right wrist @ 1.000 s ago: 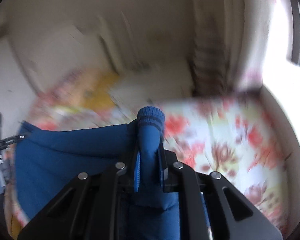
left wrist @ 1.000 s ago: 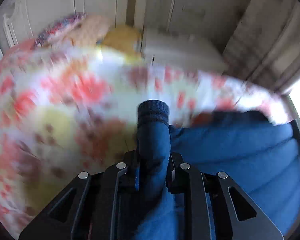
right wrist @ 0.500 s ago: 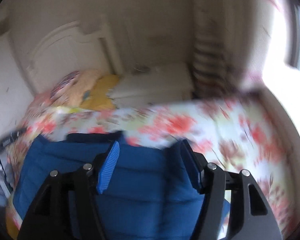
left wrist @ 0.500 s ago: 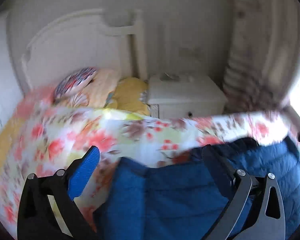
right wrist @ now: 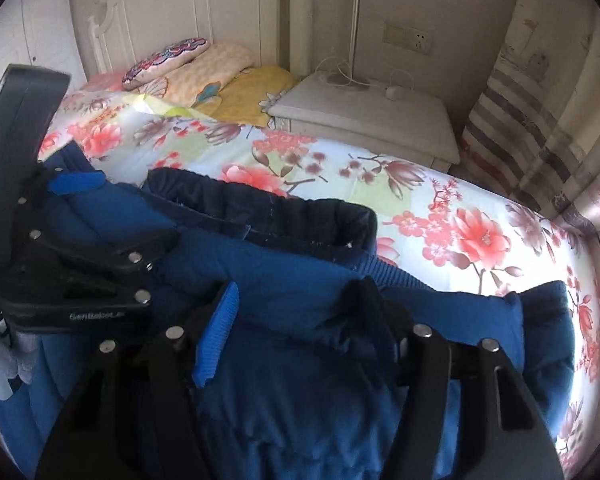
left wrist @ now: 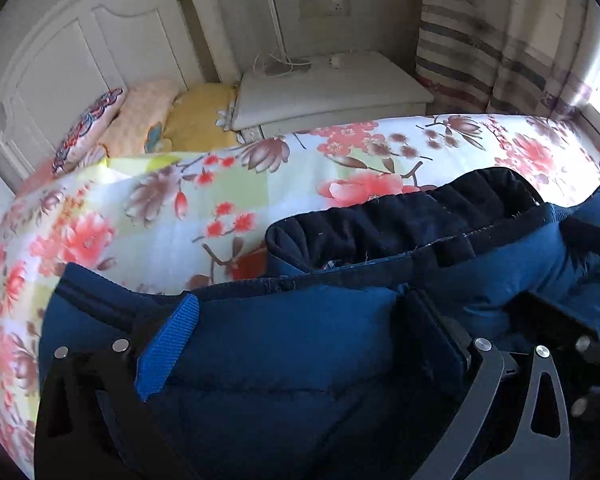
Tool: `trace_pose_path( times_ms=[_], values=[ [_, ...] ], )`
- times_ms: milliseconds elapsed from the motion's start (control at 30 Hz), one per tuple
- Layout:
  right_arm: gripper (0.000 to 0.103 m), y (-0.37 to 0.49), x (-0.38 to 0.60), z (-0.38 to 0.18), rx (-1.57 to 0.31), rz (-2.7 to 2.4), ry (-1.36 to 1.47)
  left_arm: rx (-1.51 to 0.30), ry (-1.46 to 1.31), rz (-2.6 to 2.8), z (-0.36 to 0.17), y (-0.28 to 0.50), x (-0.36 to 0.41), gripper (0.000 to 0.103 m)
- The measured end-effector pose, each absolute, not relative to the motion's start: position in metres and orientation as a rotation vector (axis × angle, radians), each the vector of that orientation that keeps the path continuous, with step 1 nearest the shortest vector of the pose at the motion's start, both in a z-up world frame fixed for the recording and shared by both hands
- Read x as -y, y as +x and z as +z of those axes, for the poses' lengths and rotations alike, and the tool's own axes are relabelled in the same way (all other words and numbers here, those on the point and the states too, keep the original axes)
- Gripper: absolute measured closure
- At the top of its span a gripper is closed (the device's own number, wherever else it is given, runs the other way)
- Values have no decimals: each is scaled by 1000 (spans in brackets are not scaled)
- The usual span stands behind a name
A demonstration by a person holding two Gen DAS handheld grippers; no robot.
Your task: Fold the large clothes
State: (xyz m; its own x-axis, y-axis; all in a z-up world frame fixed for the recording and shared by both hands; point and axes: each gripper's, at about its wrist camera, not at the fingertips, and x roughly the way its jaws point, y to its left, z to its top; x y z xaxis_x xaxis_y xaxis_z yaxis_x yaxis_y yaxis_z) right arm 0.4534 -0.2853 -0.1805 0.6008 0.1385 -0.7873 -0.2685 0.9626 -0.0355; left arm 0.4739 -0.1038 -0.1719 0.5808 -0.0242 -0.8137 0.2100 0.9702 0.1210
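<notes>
A blue padded jacket (left wrist: 284, 364) (right wrist: 300, 368) lies on the flowered bedspread (left wrist: 220, 184) (right wrist: 460, 208), its dark navy collar lining (left wrist: 400, 216) (right wrist: 260, 208) turned toward the headboard. My left gripper (left wrist: 300, 312) hovers over the jacket's near part, wide open, with its pads off the cloth. It also shows at the left of the right wrist view as the left gripper (right wrist: 112, 216). My right gripper (right wrist: 296, 292) is above the jacket too. Its jaws are opening, with only the jacket's surface beneath them and nothing pinched.
A white nightstand (left wrist: 328, 88) (right wrist: 364, 112) with a lamp base and cable stands beside the bed. Pillows (left wrist: 140, 116) lean by the white headboard (left wrist: 60, 40). A striped curtain (left wrist: 500, 40) hangs at the right by a bright window.
A second ago each gripper was shut on a blue sleeve cuff held above the bed. Both have let go and opened, and both have moved in over the jacket.
</notes>
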Motion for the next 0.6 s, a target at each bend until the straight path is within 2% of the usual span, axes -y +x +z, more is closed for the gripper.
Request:
trace_pose_path(
  times_ms=[133,567,600],
  values=[
    [33,455,278,-188,-891,222,-183,-923,196,-139,-176,471,102,4],
    [31,457,282,-190,-880,223,-183,-905,178,-133,-177,470,100,4],
    [33,458,285,-187,-895,239,-165,-904,178,-130,-177,469,100,4]
  ],
)
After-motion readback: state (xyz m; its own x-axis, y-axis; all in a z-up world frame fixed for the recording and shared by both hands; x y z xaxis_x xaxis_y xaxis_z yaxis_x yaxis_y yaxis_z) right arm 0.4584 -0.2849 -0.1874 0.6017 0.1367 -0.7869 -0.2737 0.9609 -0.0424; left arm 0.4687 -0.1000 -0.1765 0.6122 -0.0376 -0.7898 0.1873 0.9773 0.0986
